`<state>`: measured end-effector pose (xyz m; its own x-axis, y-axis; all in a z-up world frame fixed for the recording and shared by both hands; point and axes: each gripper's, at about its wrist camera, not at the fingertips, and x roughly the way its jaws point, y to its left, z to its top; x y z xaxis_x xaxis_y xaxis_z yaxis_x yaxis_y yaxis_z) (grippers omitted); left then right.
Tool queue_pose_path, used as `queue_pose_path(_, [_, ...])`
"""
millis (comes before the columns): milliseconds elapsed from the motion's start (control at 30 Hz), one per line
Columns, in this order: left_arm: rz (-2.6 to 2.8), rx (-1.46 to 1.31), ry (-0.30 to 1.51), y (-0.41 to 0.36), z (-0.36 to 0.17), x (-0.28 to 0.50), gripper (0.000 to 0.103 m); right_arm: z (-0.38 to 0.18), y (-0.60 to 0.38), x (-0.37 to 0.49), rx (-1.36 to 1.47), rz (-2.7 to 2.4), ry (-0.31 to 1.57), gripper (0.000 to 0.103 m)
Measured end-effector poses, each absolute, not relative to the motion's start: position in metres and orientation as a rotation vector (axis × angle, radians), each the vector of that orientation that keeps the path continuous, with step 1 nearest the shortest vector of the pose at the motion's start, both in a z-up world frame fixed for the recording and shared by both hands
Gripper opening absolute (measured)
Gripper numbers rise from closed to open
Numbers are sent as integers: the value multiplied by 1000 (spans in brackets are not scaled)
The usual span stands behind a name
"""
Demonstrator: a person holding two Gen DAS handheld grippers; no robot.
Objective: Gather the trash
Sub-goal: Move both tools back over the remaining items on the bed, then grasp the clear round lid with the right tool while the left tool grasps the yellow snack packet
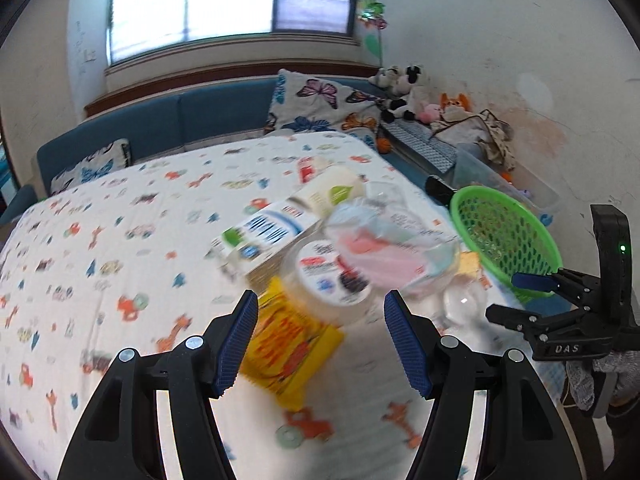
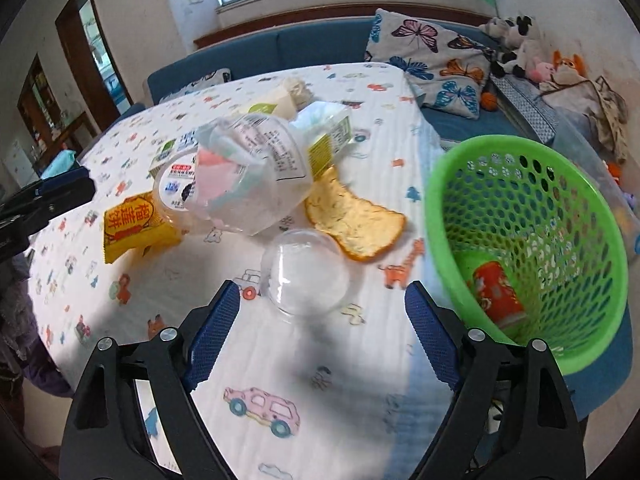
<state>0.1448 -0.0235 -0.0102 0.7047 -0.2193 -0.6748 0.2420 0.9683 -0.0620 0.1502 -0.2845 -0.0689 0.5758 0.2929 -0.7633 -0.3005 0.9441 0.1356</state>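
Right gripper (image 2: pixel 320 336): jaws apart, empty; clear plastic dome lid (image 2: pixel 306 276) just ahead on cartoon-print tabletop (image 2: pixel 280 360). Straddle its rim squarely, close gently. Left gripper (image 1: pixel 320 340): jaws apart, empty. Green mesh plastic basket (image 2: pixel 532 240) beside, holding red can (image 2: pixel 496 296).

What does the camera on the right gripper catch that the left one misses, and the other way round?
Only the right wrist view shows the red can lying in the green basket, the whole slice of bread, and a doorway at far left. Only the left wrist view shows the pinwheel by the window. Both share the yellow packet, the clear plastic bag, the clear dome lid, the basket and the printed tablecloth; each also glimpses the other gripper.
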Motion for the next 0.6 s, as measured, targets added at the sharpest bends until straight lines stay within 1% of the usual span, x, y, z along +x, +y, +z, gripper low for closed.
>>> queue_pose_path(300, [-210, 1, 783, 14, -32, 130, 63, -85, -269, 165, -36, 320, 908, 79])
queue_pose_path(500, [-210, 14, 815, 18, -46, 129, 63, -94, -262, 172, -50, 304, 923, 71])
queue_pose_path(567, [-213, 27, 816, 16, -48, 131, 66, -97, -261, 174, -51, 296, 928, 65])
queue_pose_path(600, [-213, 37, 815, 15, -49, 133, 67, -98, -261, 175, -49, 299, 933, 64])
